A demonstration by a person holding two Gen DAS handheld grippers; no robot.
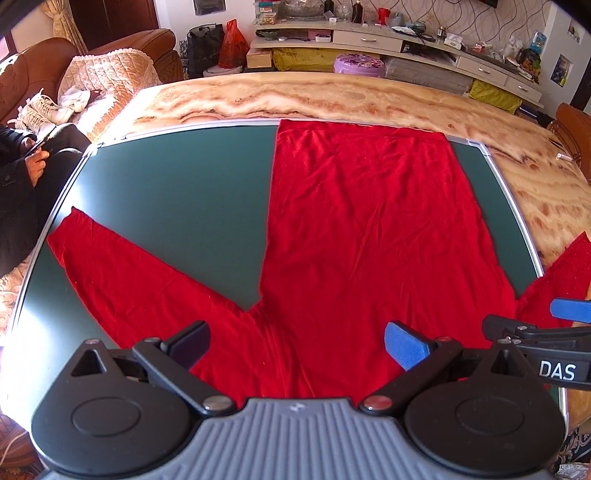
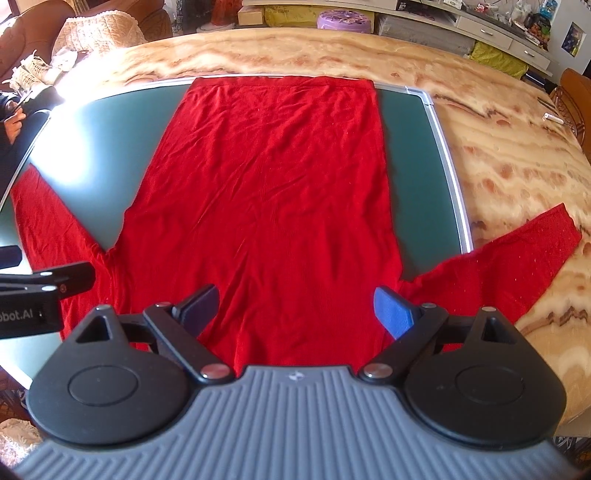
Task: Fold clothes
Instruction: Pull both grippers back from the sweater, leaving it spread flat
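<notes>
Item: red long-sleeved top [image 1: 362, 229], lying flat and spread face-down or face-up (cannot tell which) on a dark green mat [image 1: 177, 192] that is sitting on the marble-patterned tabletop [image 1: 332, 96]. Its long axis is running near to far, hem at the far edge of the mat, shoulders at the near edge. The left sleeve [image 1: 122, 273] is stretching out to the left on the mat; the right sleeve [image 2: 509, 258] is reaching past the mat's right rim onto bare tabletop.

Left tongs [image 1: 297, 343]: hovering over the near left shoulder, jaws standing wide apart, holding nothing. Right tongs [image 2: 295, 308]: hovering over the near middle of the top, likewise wide apart and empty.

Relation for the coming move: the garment is lying straight ahead of both tongs, each sleeve nearer its own-side tongs; a sleeve fold inward is looking likeliest.

Surroundings: sofa [image 1: 110, 66] at far left, a seated person's hand [image 1: 35, 168], cluttered shelf [image 1: 406, 33] beyond.
</notes>
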